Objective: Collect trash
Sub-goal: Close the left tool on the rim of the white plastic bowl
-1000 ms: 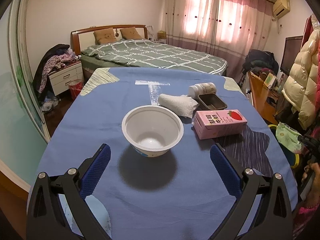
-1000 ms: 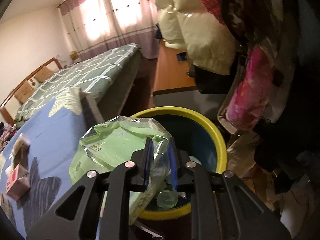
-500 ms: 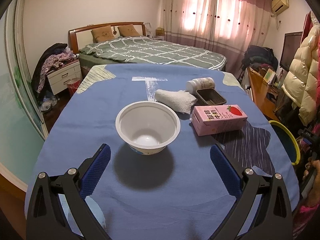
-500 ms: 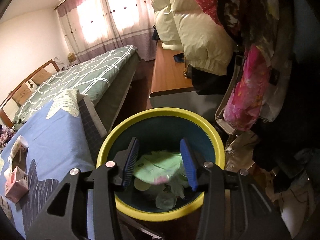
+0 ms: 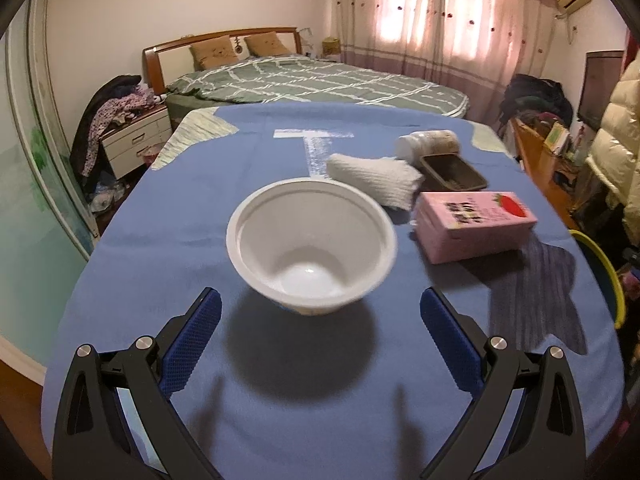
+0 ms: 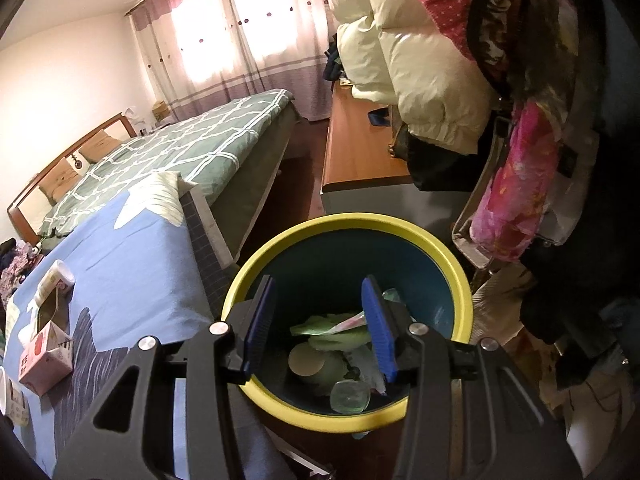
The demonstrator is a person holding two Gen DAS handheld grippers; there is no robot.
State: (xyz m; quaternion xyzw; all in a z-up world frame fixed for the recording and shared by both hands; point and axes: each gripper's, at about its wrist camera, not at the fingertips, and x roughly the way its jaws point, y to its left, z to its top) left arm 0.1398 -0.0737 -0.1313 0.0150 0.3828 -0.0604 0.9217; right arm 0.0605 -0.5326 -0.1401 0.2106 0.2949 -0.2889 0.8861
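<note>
From the left wrist, the left gripper (image 5: 320, 312) hangs above the blue cloth-covered table (image 5: 168, 216), its blue-padded jaws wide apart and empty. Just ahead of them stands a white round plastic bowl (image 5: 312, 240), upright and empty. Behind it lies a white folded towel (image 5: 376, 178), with a pale plastic jar (image 5: 428, 145) on its side and a dark rectangular tray (image 5: 452, 174) beyond. A pink strawberry-printed milk carton (image 5: 476, 224) lies flat to the right of the bowl (near but not touching).

From the right wrist, the right gripper (image 6: 320, 320) is poised over a yellow-rimmed, dark blue round waste bin (image 6: 440, 248) beside the table, jaws parted with nothing between them. A crumpled green plastic bag (image 6: 332, 332) rests inside the bin among other scraps.
</note>
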